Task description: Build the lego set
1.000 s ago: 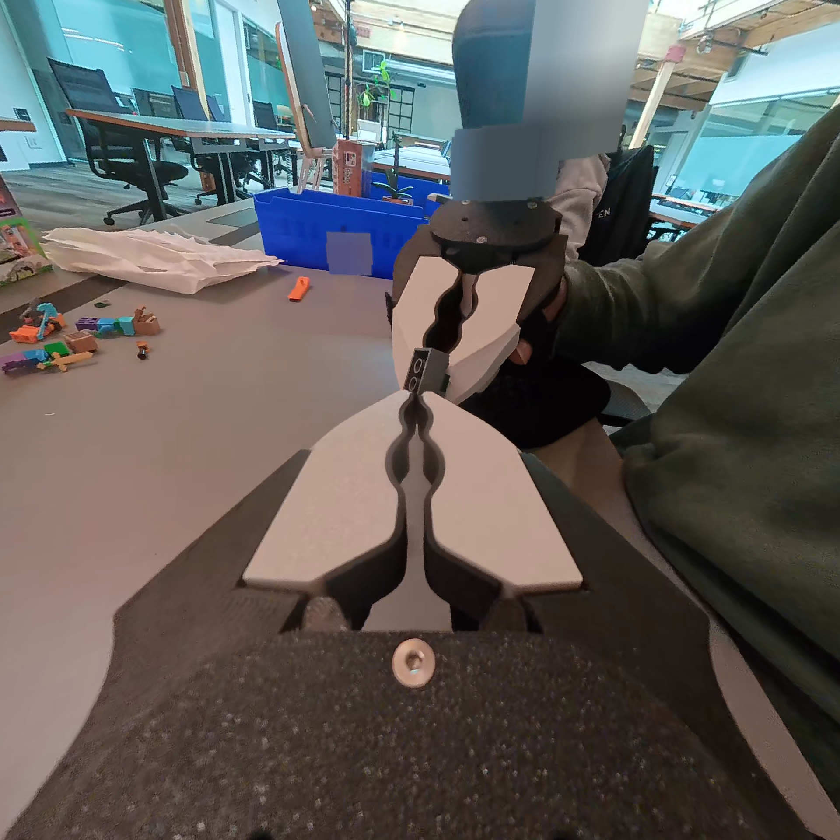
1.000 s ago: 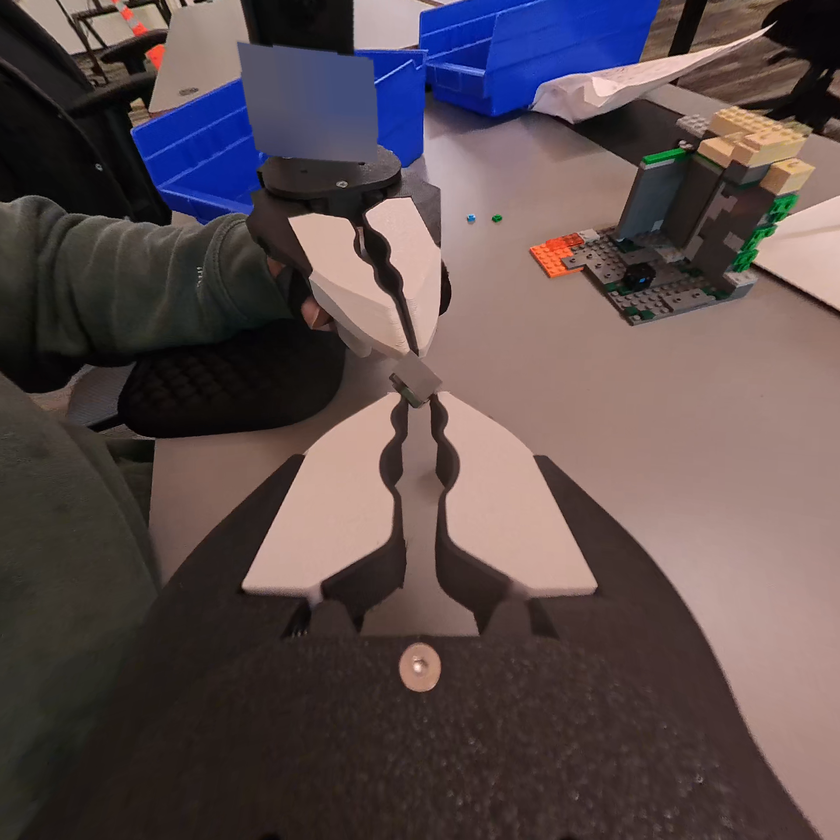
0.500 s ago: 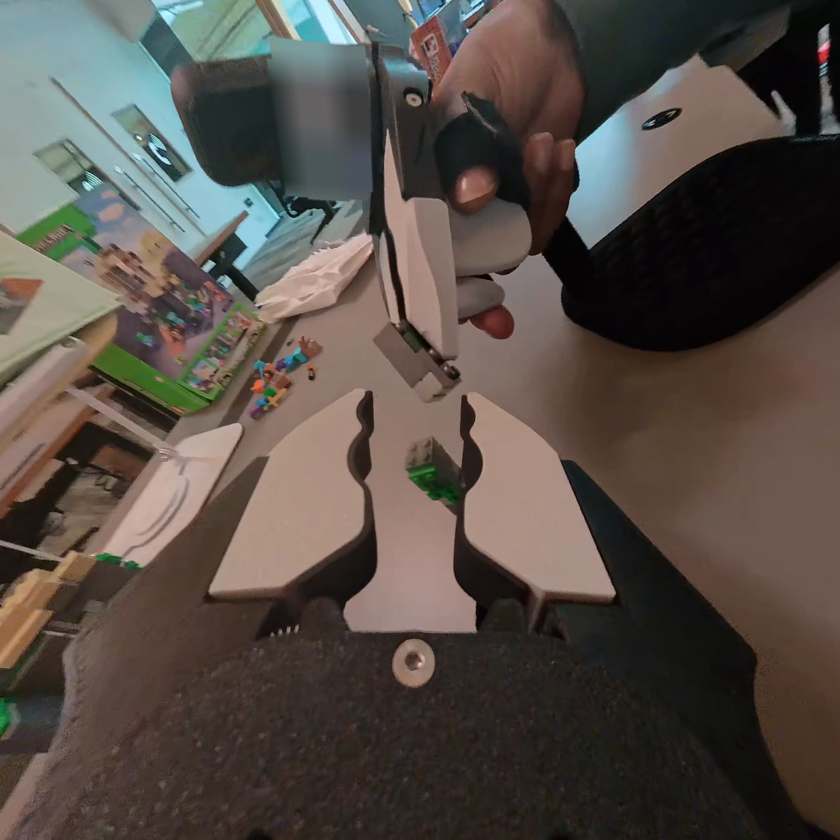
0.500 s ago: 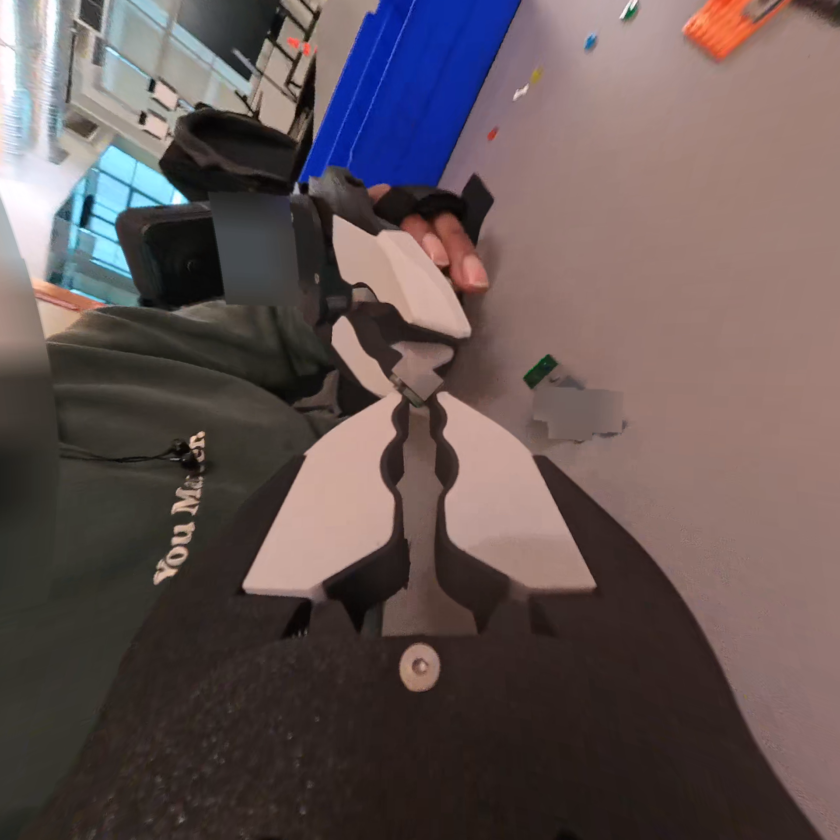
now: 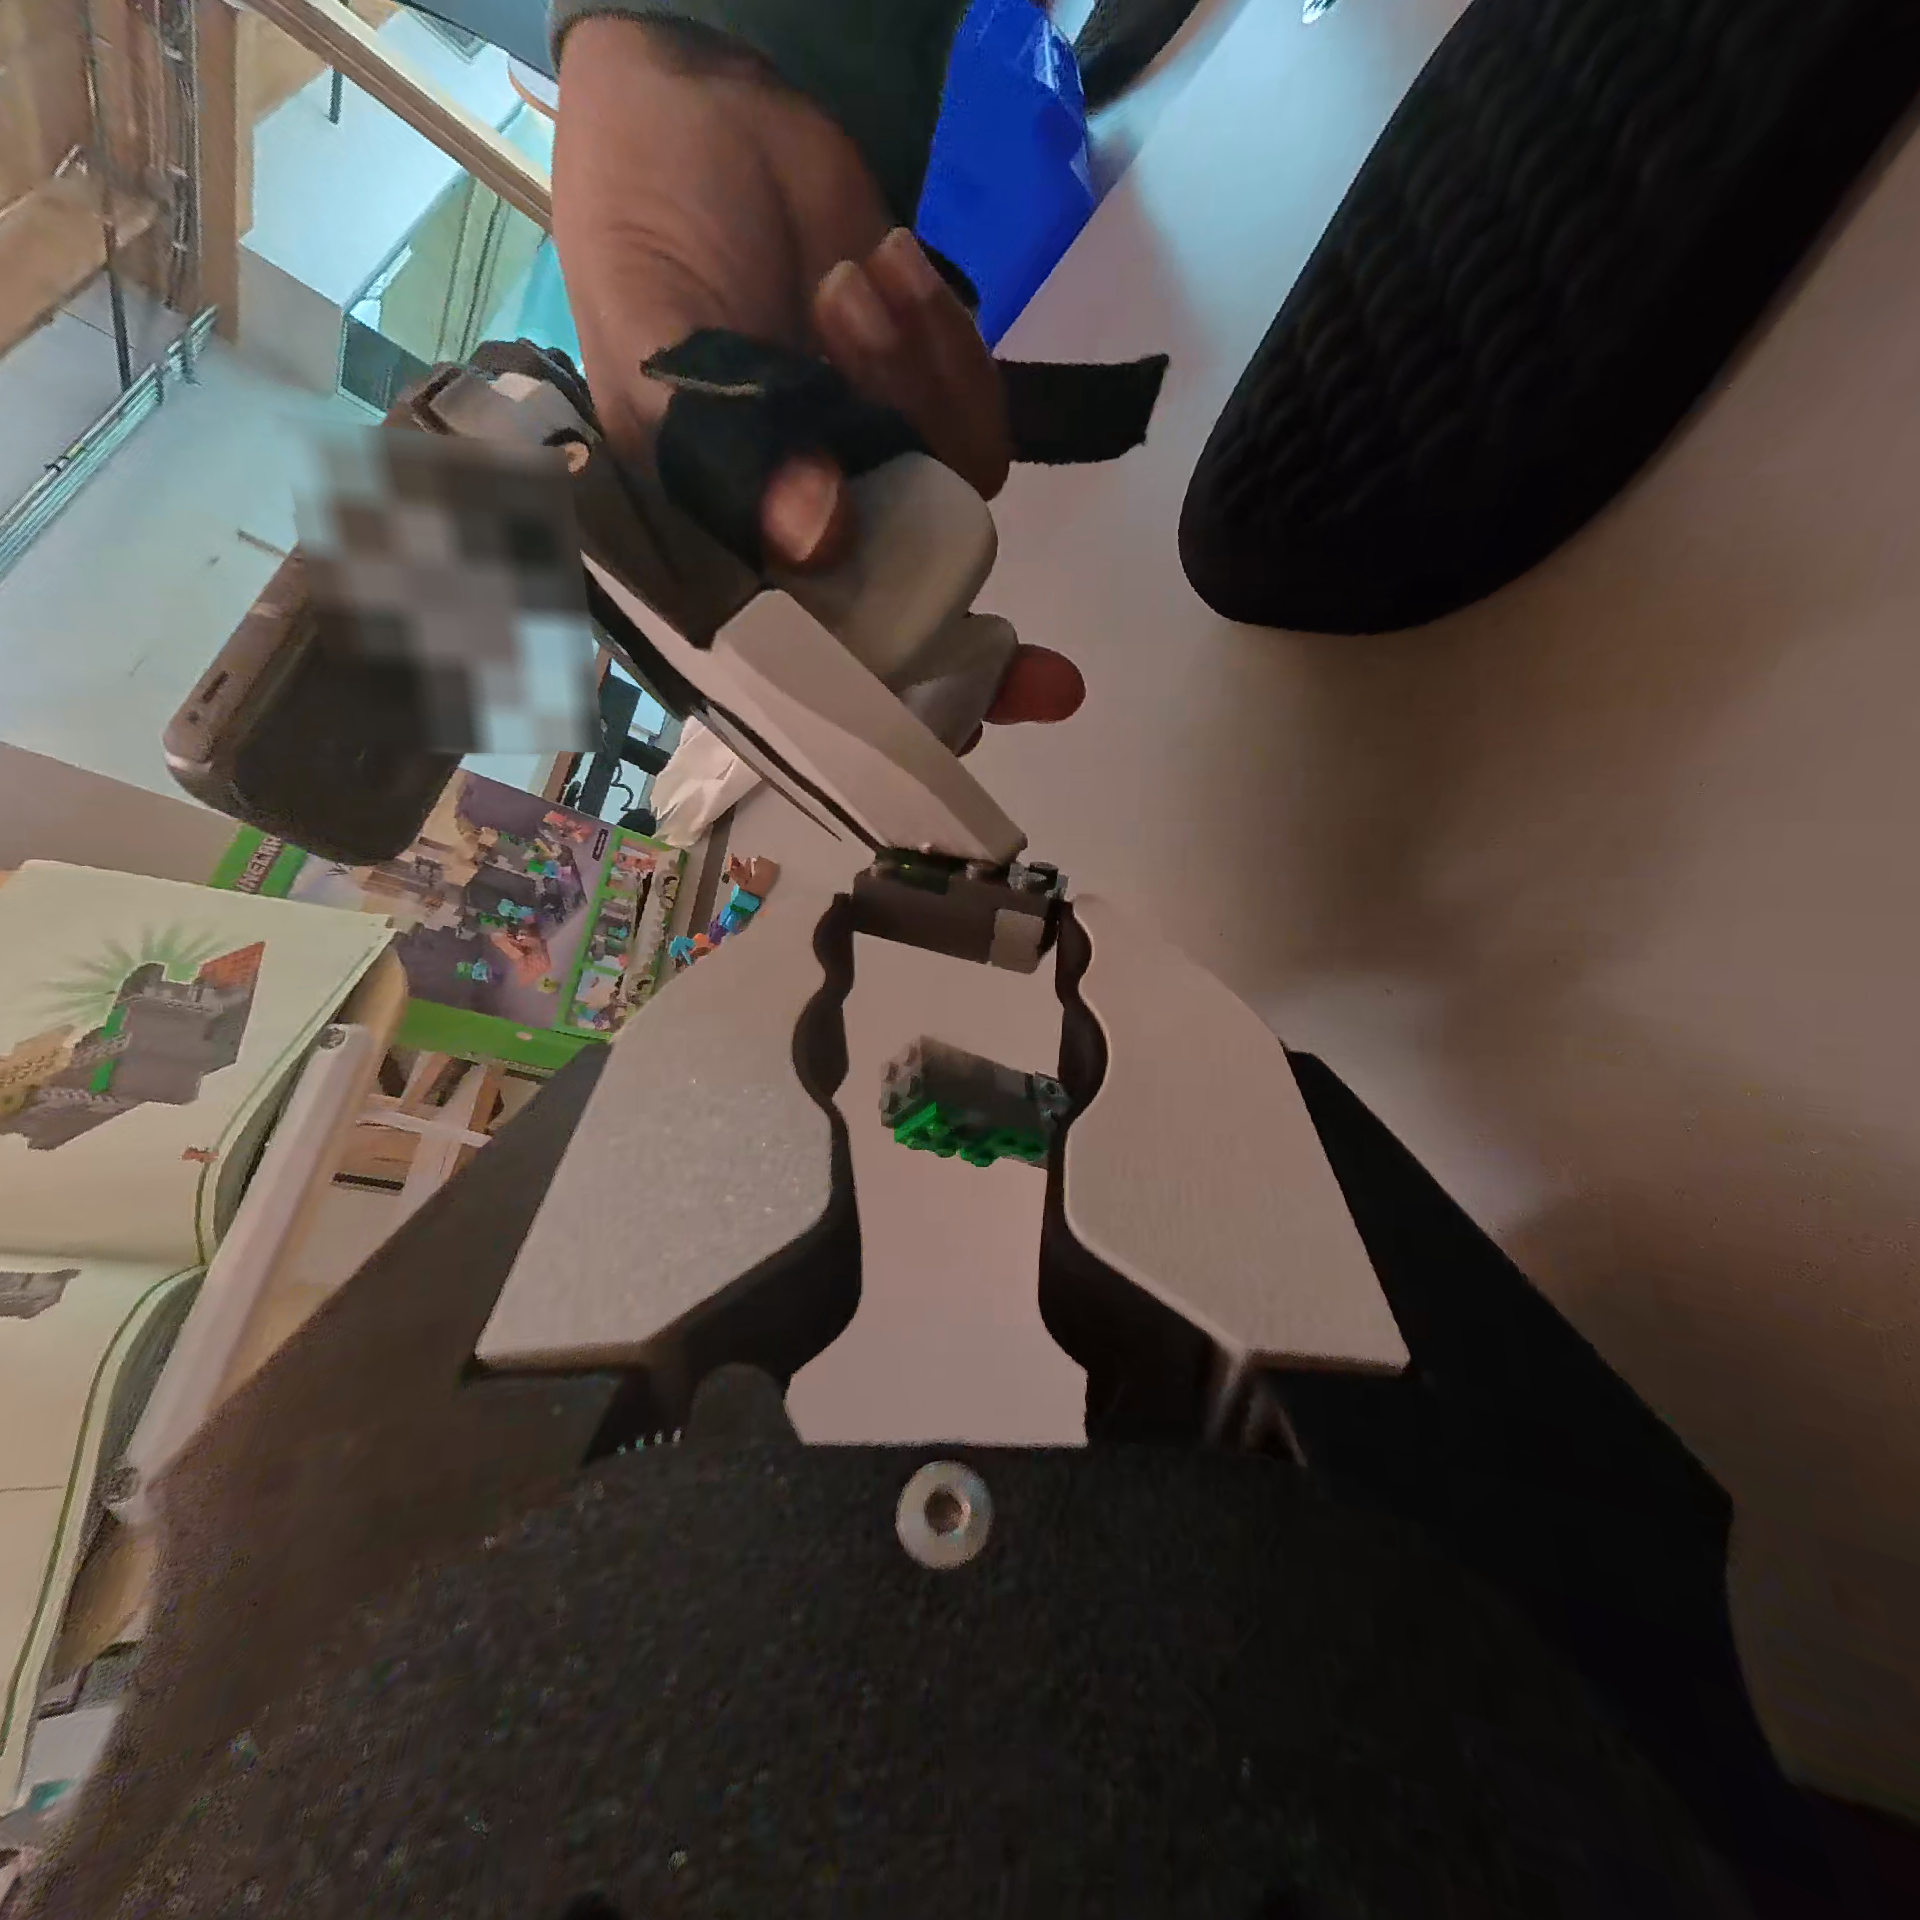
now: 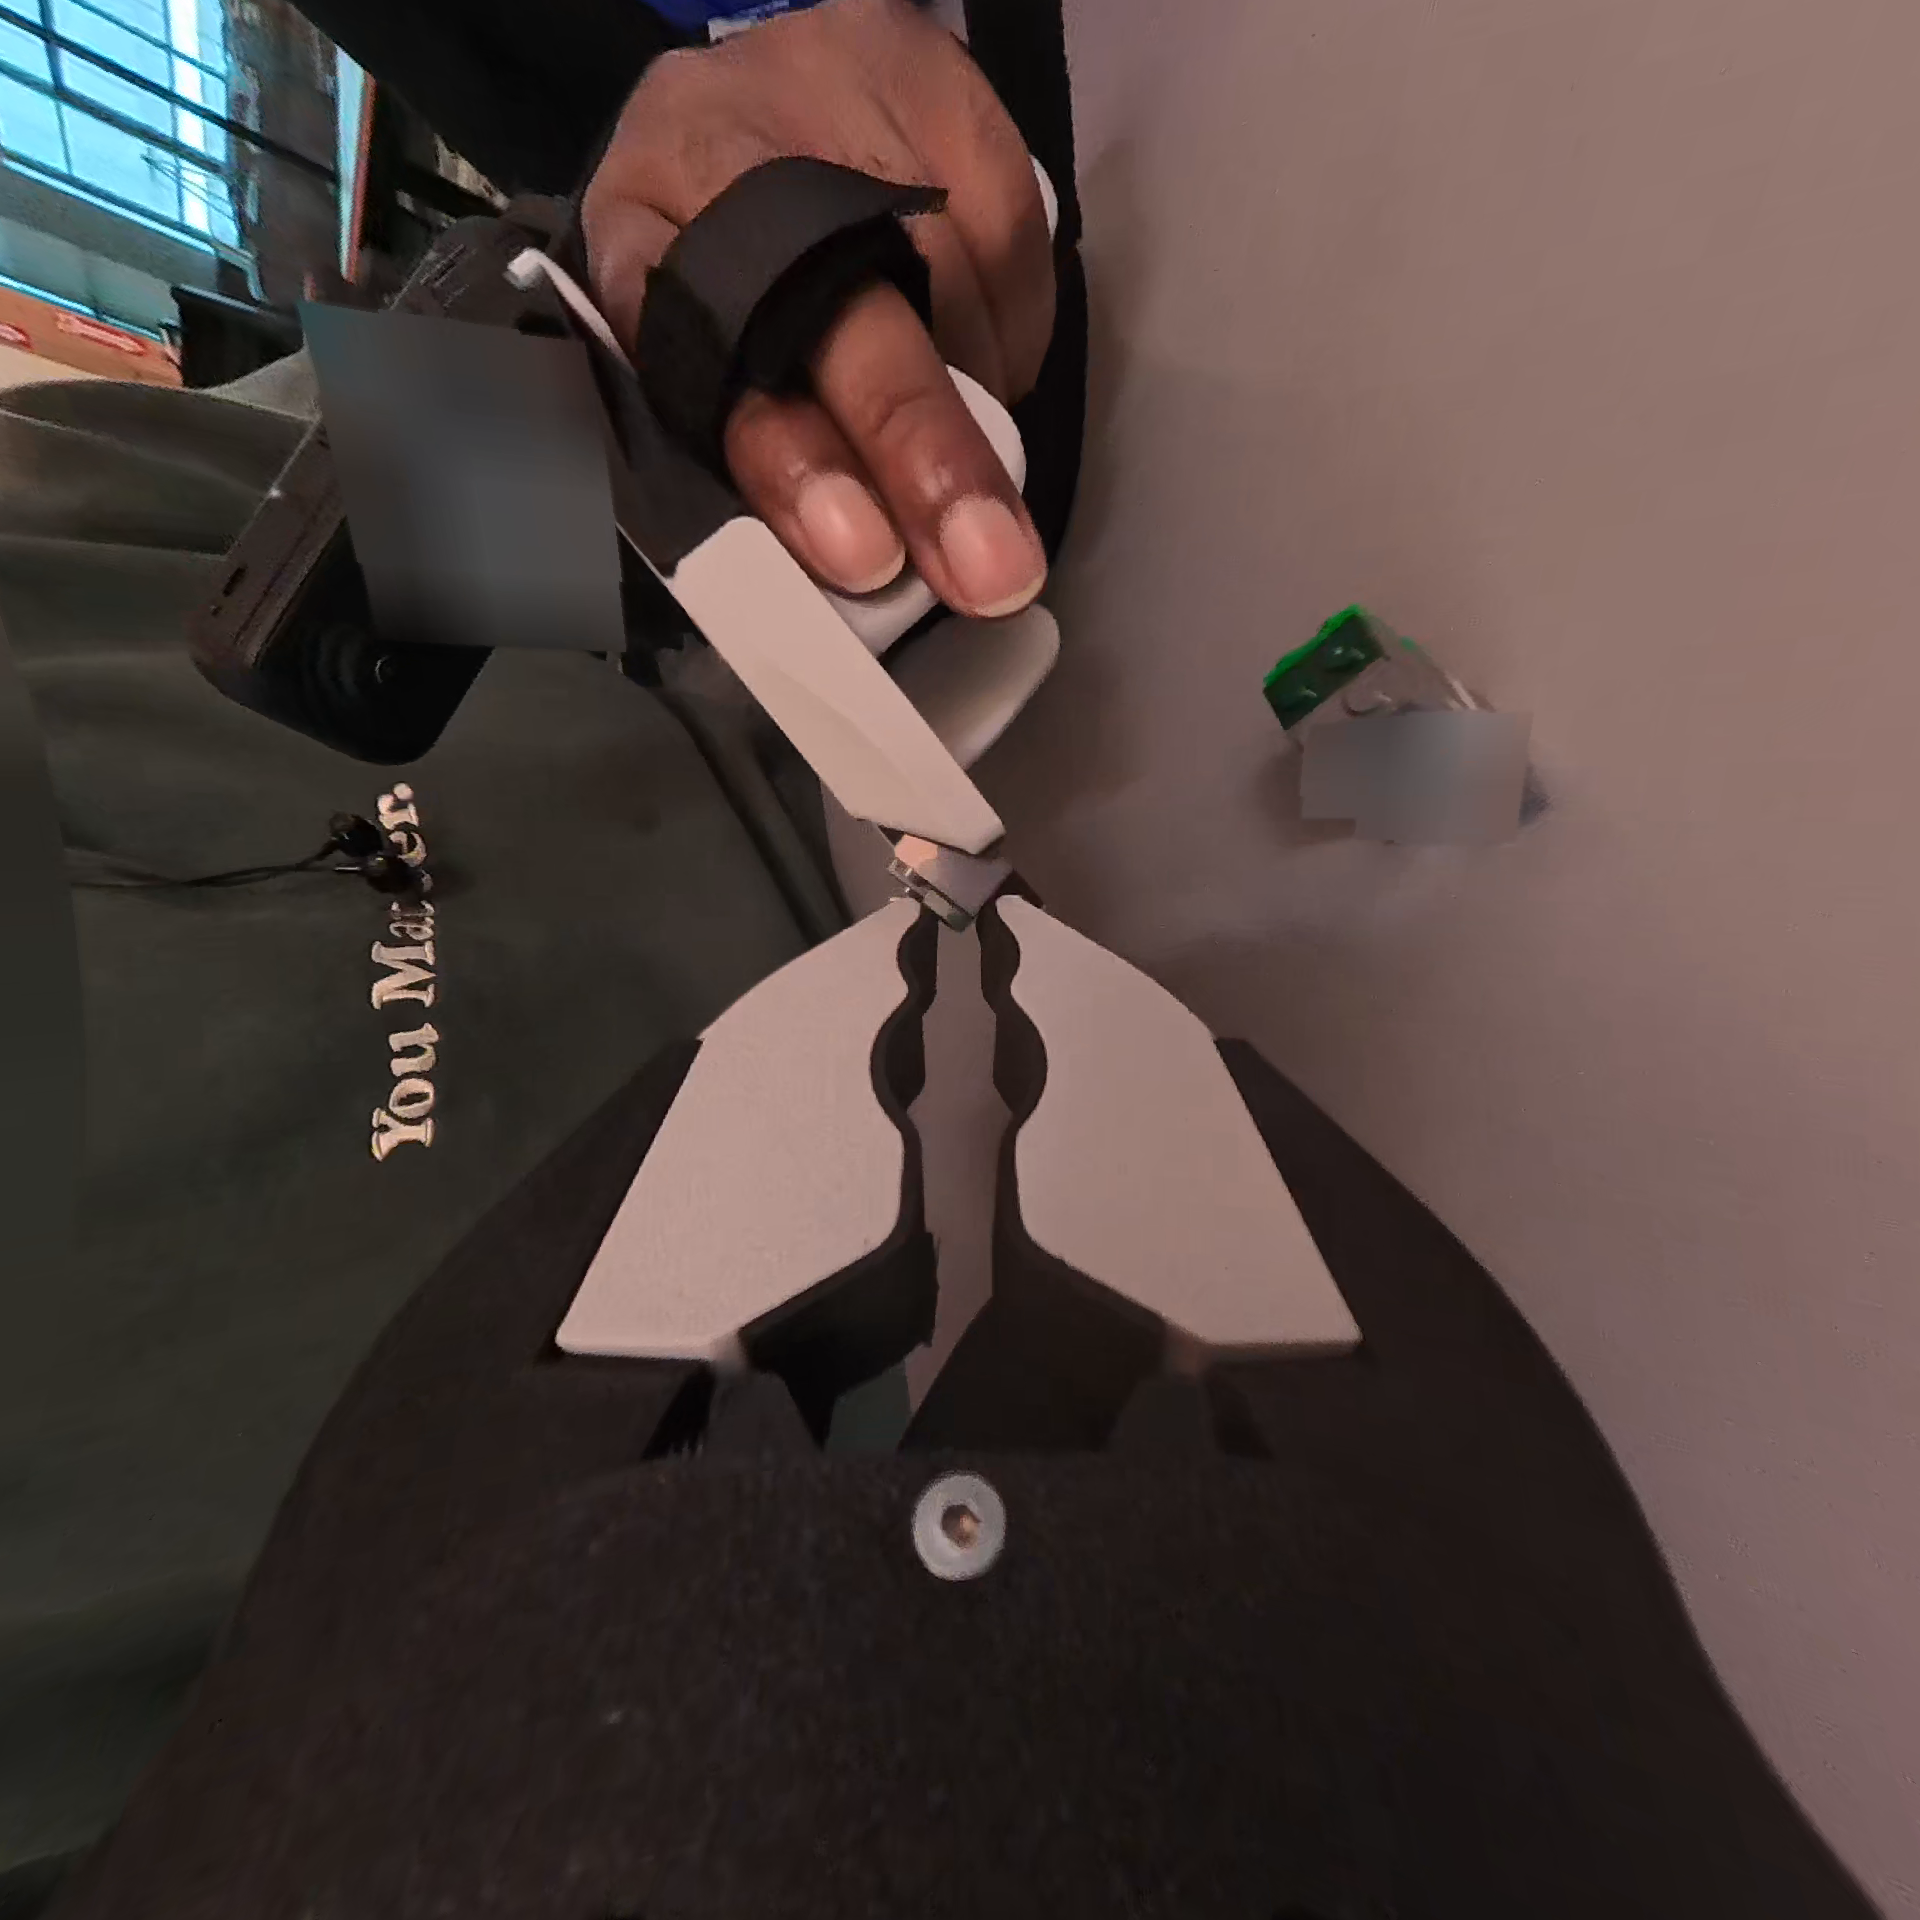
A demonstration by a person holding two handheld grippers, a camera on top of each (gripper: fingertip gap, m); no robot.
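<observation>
My right gripper (image 6: 958, 906) pinches a small grey brick (image 6: 948, 885) at its very tips, while my left gripper (image 5: 951, 920) stands wide with that same brick at its tip line and a grey-and-green assembly (image 5: 968, 1103) lying on the table (image 5: 1507, 935) beyond. I judge both light, rigid and slick, best gripped across flat sides. The box (image 5: 540, 914), the booklet (image 5: 135, 1018) and a sweatshirt (image 6: 260, 1039) carry print.

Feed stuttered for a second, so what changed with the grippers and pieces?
The left gripper opened, letting go; both grippers tipped over toward the table. A grey-and-green piece now lies on the table. The right gripper stays shut on the grey brick.
</observation>
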